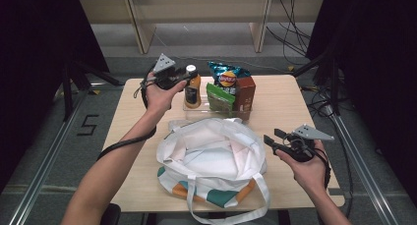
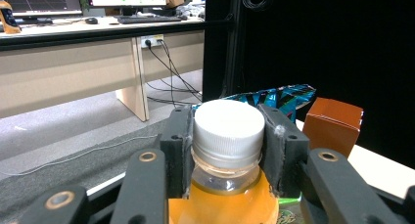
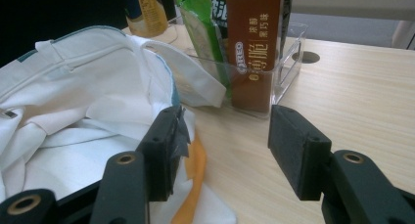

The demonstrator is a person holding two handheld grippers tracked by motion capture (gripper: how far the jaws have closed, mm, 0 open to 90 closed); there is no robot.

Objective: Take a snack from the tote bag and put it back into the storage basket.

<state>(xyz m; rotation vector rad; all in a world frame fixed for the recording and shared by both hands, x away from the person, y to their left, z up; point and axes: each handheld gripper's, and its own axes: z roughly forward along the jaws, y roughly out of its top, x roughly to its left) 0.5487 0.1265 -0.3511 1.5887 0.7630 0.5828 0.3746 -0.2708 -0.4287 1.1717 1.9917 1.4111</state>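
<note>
Bottle: orange juice bottle (image 1: 192, 90) with white cap (image 2: 228, 127), standing upright in the left end of the clear bin (image 1: 244, 113), which I use as landmark for all places below.
Left gripper: my left gripper (image 1: 186, 76) is clamped on the bottle's cap and neck, one pad on each side; the left gripper view shows both pads tight against the cap.
Bottle contact: base looks like it sits in the bin, can't tell for sure if it's lifted a hair.
Right gripper: my right gripper (image 1: 273, 138) has its jaws apart, nothing between them, hovering in front and to the right of the bin, over bare table (image 1: 280, 95).
Right gripper pads: in the right gripper view the left pad (image 3: 167, 145) overlaps the bag's edge, can't tell if touching; right pad is over bare wood.
Tote bag: white tote bag (image 1: 211, 156) with orange and teal patches, mouth open, lying just in front of the bin, its rim against the bin's front wall.
Bin contents: beside the bottle, going right: green packet (image 1: 219, 97), blue chips bag (image 1: 226, 77) behind it, brown box (image 1: 244, 93) at the right end.
Bin place: back middle of table.
Hands: left hand (image 1: 160, 95) left of the bin, right hand (image 1: 307, 168) well in front and right of it.
</note>
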